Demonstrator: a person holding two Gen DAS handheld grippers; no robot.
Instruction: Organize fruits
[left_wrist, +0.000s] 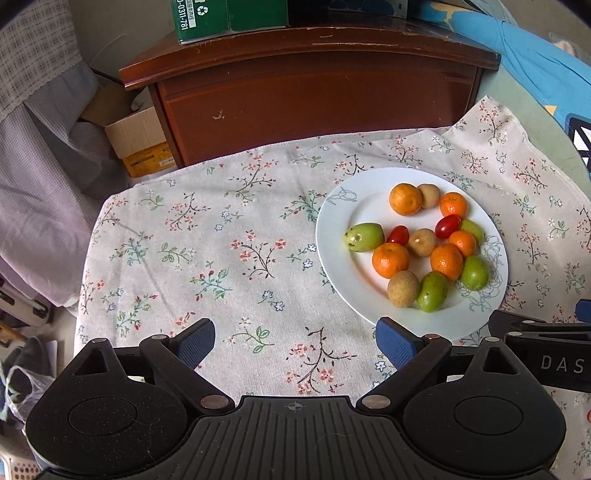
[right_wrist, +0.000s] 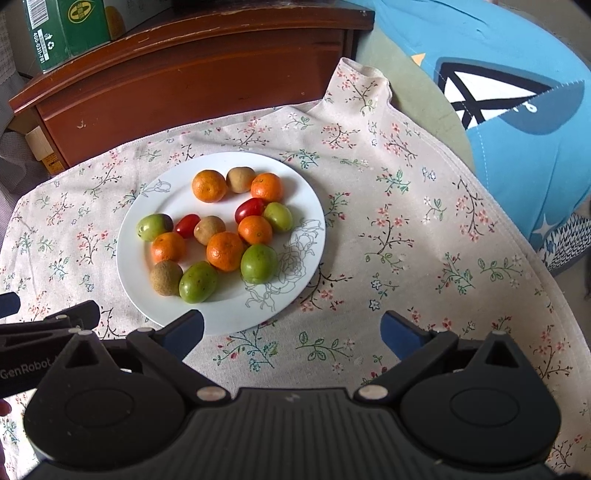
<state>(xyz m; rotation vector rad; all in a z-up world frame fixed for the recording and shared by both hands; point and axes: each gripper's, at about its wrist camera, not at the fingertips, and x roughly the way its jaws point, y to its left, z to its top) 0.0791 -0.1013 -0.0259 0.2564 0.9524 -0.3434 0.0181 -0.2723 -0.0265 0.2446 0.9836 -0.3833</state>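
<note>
A white plate (left_wrist: 340, 236) (right_wrist: 310, 206) on a floral cloth holds mixed fruit: several small oranges (left_wrist: 390, 260) (right_wrist: 225, 251), several green jujubes (left_wrist: 364, 237) (right_wrist: 259, 263), two red cherry tomatoes (left_wrist: 398, 235) (right_wrist: 250, 207) and three brown round fruits (left_wrist: 403, 288) (right_wrist: 166, 277). My left gripper (left_wrist: 295, 343) hovers open over bare cloth, left of and nearer than the plate, holding nothing. My right gripper (right_wrist: 291, 334) is open too, just before the plate's near edge, also holding nothing. In each view the other gripper's body shows at the side.
The floral cloth (left_wrist: 221, 236) (right_wrist: 406, 221) covers the table. Behind stands a brown wooden cabinet (left_wrist: 314, 96) (right_wrist: 184, 74) with a green box (left_wrist: 221, 18) (right_wrist: 62, 29) on top. Blue fabric (right_wrist: 517, 110) lies at the right, a cardboard box (left_wrist: 140, 144) on the left.
</note>
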